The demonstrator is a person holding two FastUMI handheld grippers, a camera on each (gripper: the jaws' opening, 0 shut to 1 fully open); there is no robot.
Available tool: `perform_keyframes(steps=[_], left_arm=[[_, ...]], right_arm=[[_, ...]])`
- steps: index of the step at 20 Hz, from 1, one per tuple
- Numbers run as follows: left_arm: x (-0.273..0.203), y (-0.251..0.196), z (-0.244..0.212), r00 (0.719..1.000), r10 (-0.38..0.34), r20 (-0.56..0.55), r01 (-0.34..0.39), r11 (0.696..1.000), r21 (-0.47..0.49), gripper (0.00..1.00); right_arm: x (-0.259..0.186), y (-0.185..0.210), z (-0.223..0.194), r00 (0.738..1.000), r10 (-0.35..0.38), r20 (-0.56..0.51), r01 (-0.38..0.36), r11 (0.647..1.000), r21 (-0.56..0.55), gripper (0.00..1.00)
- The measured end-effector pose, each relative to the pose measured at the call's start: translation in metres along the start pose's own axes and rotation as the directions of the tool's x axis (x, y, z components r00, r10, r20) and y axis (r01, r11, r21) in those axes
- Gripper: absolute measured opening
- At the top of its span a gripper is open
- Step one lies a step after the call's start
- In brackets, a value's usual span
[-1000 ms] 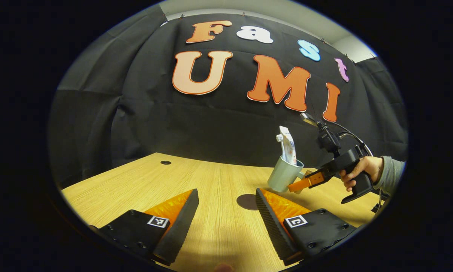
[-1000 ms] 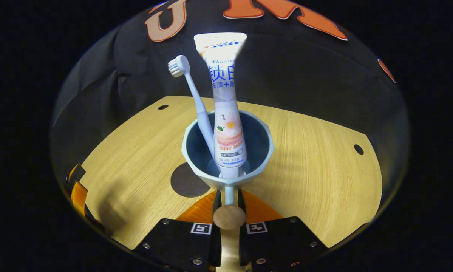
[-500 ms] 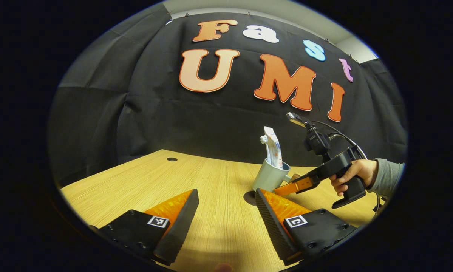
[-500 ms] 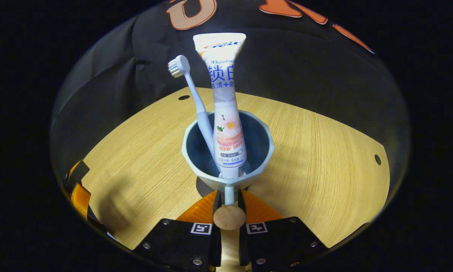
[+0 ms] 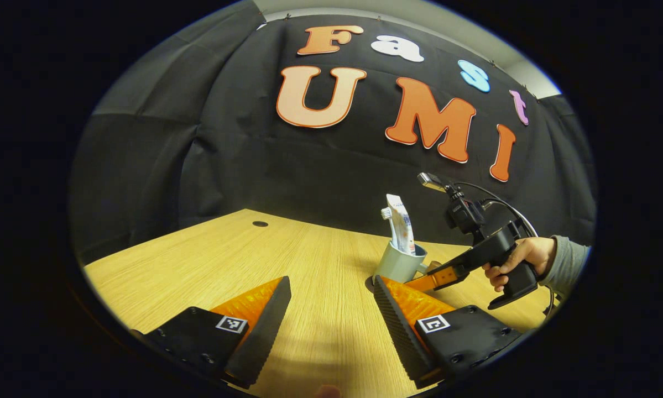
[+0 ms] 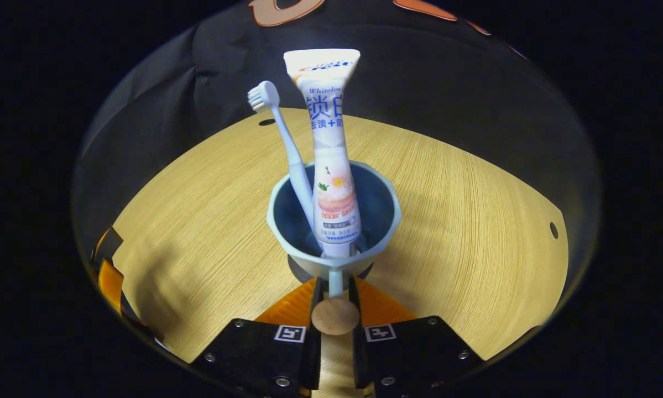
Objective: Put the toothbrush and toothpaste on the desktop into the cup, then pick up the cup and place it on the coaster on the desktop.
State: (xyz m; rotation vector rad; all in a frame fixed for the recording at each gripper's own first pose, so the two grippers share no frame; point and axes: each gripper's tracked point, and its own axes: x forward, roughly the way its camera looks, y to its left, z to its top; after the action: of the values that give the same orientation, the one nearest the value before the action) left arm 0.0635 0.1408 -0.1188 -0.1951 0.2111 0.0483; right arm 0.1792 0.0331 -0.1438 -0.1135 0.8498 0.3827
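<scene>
Though my left gripper (image 5: 331, 318) carries nothing, jaws spread wide over bare bench (image 5: 209, 260) at the bottom of the left gripper view, right of centre there I see the cup (image 5: 398, 264) standing upright, toothpaste (image 5: 402, 225) and toothbrush (image 5: 387, 216) poking out, and my right gripper (image 5: 433, 279) reaching in from the right in a hand (image 5: 516, 260) with a grey sleeve. In the right gripper view the cup (image 6: 334, 218) sits at centre, my right gripper (image 6: 334, 290) clamped on its thin handle (image 6: 335, 283) at bottom centre, the dark coaster (image 6: 301, 272) peeking from under the base. I judge the cup rigid, smooth and top-heavy with the tall tube (image 6: 331, 160) and brush (image 6: 287, 149) leaning loose inside; that narrow handle is the only hold, so it could swing. The bench (image 6: 464, 221) is flat wood-grain; black cloth walls close behind.
</scene>
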Motion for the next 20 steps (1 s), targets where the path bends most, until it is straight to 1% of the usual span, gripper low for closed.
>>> perform_keyframes(steps=[1, 2, 3, 4, 5, 6, 7, 8, 9, 10, 11, 14, 16, 18, 20], left_arm=[[-0.001, 0.000, 0.000, 1.000, 0.003, -0.002, -0.003, 1.000, 0.000, 0.96], [-0.001, 0.001, 0.000, 1.000, 0.006, -0.005, -0.006, 1.000, 0.002, 0.96], [-0.001, 0.001, -0.001, 1.000, 0.007, -0.007, -0.007, 1.000, 0.003, 0.96], [0.000, -0.001, -0.001, 1.000, 0.006, -0.009, -0.006, 1.000, 0.003, 0.96], [0.000, -0.003, 0.001, 1.000, 0.005, -0.009, -0.005, 1.000, 0.004, 0.96], [0.000, -0.004, 0.002, 1.000, 0.005, -0.007, -0.005, 1.000, 0.008, 0.95], [0.001, -0.006, 0.003, 1.000, 0.004, -0.006, -0.004, 1.000, 0.011, 0.96], [0.002, -0.009, 0.003, 1.000, 0.003, -0.006, -0.003, 1.000, 0.015, 0.96], [0.002, -0.012, 0.005, 1.000, 0.001, -0.005, -0.001, 1.000, 0.020, 0.96], [0.000, -0.015, 0.007, 1.000, 0.001, -0.003, -0.001, 1.000, 0.027, 0.96], [0.000, -0.016, 0.009, 1.000, 0.000, 0.000, 0.000, 0.999, 0.035, 0.96], [0.003, -0.027, 0.017, 1.000, -0.012, 0.014, 0.011, 0.998, 0.061, 0.96], [0.005, -0.038, 0.022, 0.999, -0.022, 0.024, 0.020, 0.996, 0.088, 0.96], [0.007, -0.051, 0.028, 0.999, -0.038, 0.037, 0.033, 0.993, 0.113, 0.96], [0.008, -0.064, 0.037, 0.997, -0.052, 0.058, 0.045, 0.992, 0.119, 0.96]], right_arm=[[-0.004, 0.001, -0.002, 1.000, 0.004, 0.000, -0.004, 1.000, 0.000, 0.25], [-0.009, 0.001, -0.002, 1.000, 0.006, 0.004, -0.006, 1.000, -0.004, 0.22], [-0.008, -0.002, 0.000, 1.000, 0.006, 0.010, -0.006, 1.000, -0.009, 0.31], [-0.009, -0.004, 0.002, 1.000, 0.006, 0.021, -0.006, 1.000, -0.013, 0.46], [-0.010, -0.006, 0.003, 0.999, 0.008, 0.034, -0.007, 1.000, -0.013, 0.37], [-0.013, -0.008, 0.004, 0.999, 0.012, 0.049, -0.011, 1.000, -0.010, 0.51], [-0.016, -0.007, 0.004, 0.998, 0.016, 0.068, -0.015, 1.000, -0.006, 0.54], [-0.021, -0.009, 0.006, 0.996, 0.014, 0.089, -0.014, 1.000, -0.003, 0.64], [-0.025, -0.011, 0.007, 0.994, 0.009, 0.112, -0.008, 1.000, -0.002, 0.62], [-0.030, -0.015, 0.010, 0.990, -0.001, 0.139, 0.001, 1.000, -0.002, 0.72], [-0.037, -0.019, 0.014, 0.985, -0.009, 0.171, 0.010, 1.000, -0.003, 0.70], [-0.055, -0.029, 0.025, 0.960, -0.025, 0.279, 0.023, 1.000, 0.012, 0.79], [-0.071, -0.037, 0.029, 0.938, -0.041, 0.343, 0.033, 0.999, 0.029, 0.81], [-0.088, -0.045, 0.034, 0.909, -0.061, 0.413, 0.046, 0.998, 0.046, 0.84], [-0.105, -0.056, 0.035, 0.875, -0.087, 0.476, 0.068, 0.996, 0.057, 0.84]])
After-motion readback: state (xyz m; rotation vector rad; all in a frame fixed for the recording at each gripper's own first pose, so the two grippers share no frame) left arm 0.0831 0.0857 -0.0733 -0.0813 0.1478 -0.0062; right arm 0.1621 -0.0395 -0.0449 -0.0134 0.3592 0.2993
